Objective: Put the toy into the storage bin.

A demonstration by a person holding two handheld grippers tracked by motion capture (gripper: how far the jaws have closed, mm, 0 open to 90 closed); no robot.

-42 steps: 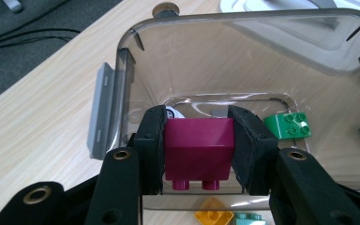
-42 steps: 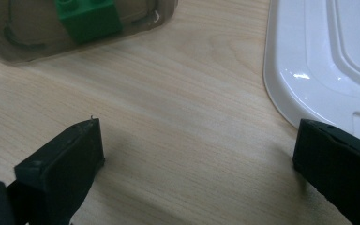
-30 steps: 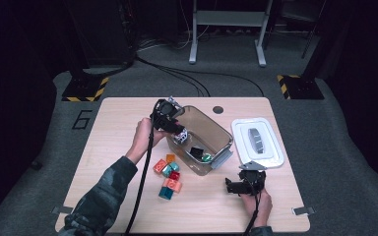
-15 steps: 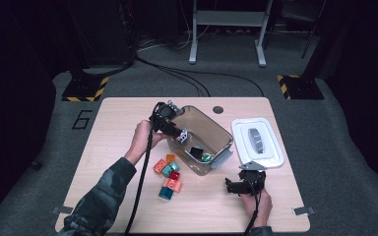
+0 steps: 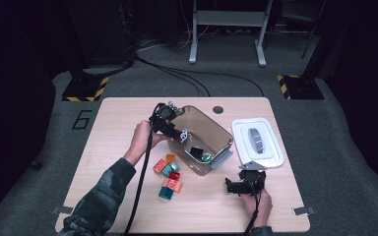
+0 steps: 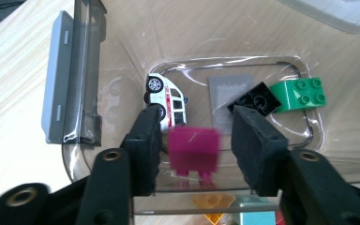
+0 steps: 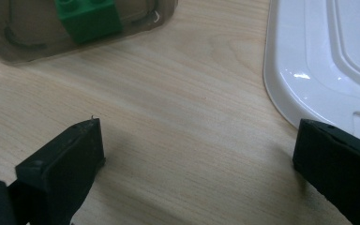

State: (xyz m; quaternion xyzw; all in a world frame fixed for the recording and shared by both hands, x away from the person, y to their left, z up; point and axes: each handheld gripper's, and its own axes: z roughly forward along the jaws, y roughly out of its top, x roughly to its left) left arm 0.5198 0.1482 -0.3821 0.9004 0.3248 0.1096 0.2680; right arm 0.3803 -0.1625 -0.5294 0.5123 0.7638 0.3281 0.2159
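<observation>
A: Status of loading the clear bin point(image 5: 220, 133)?

B: Left tool point(image 6: 194, 124) hangs over the bin; its jaws have just been opening, and the magenta brick point(image 6: 193, 149) between them sits blurred and clear of both pads. Inside the bin: toy car point(image 6: 166, 97), black brick point(image 6: 255, 98), green brick point(image 6: 299, 95). Left of the bin, several bricks point(image 5: 169, 176) remain on the desk point(image 5: 103, 128).

A: Right tool?

B: Right tool point(image 7: 201, 140) rests on the desk, jaws wide, empty, below the white lid point(image 5: 257, 142). The left gripper view resolves the bin contents; the high view gives the layout.
</observation>
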